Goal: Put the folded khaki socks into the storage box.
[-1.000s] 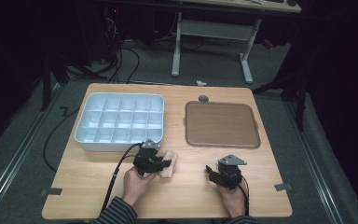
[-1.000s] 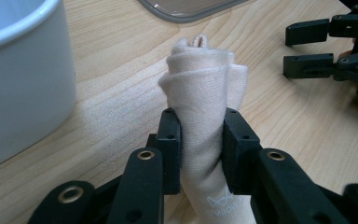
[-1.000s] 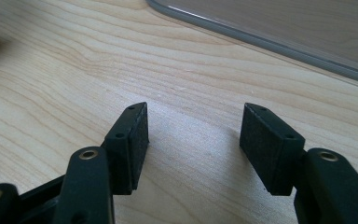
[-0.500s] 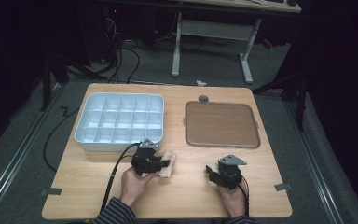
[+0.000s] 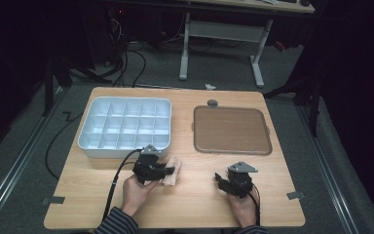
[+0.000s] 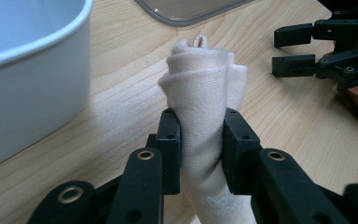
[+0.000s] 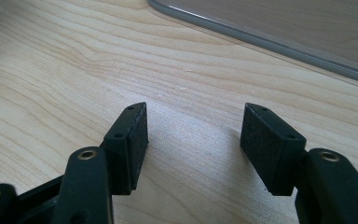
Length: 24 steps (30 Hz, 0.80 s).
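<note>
Rolled cloth [image 6: 200,107], pale peach and wound into a tight bundle, is clamped between the jaws of the left gripper [image 6: 200,149], whose pads are pressed into its sides partway along its length. It is seen in the high view just in front of the white compartment tray [image 5: 93,146], low over the desk [image 5: 195,195], with the near end of the roll passing back under the gripper body. A grip around the middle of the roll appears chosen so that the windings are kept from springing loose while it is carried; the tray's nearness suggests one of its cells is the intended place, though that is only a judgement. The jaws are narrowed to the thickness of the bundle, not fully together.

The right gripper [image 7: 193,140] is held over bare wood near the front edge of the brown lid [image 5: 233,129], its jaws standing well apart with nothing between them. It seems to be kept clear and ready, well apart from the cloth.
</note>
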{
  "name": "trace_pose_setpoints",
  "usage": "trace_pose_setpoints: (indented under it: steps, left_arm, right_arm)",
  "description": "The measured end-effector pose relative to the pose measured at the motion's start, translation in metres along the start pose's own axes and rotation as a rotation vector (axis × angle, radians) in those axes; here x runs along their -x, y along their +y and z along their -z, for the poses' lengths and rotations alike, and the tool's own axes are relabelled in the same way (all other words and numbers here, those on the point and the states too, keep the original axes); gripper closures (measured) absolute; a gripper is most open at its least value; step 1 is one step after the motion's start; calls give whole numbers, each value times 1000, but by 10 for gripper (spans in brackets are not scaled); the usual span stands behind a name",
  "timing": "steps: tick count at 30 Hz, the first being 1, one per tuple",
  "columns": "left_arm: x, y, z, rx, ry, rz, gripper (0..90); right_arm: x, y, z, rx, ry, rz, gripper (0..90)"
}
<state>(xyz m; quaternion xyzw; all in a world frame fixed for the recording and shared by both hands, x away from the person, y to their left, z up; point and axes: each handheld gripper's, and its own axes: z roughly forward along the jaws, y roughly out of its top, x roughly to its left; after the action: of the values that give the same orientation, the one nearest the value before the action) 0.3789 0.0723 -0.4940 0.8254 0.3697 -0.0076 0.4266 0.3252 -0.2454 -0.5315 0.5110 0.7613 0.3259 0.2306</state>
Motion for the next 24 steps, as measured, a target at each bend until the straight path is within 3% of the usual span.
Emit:
trace_pose_setpoints:
  steps: [24]
  left_arm:
    - [-7, -4, 13, 11, 2, 9, 716]
  right_arm:
    - [0, 0, 0, -2, 1, 0, 409]
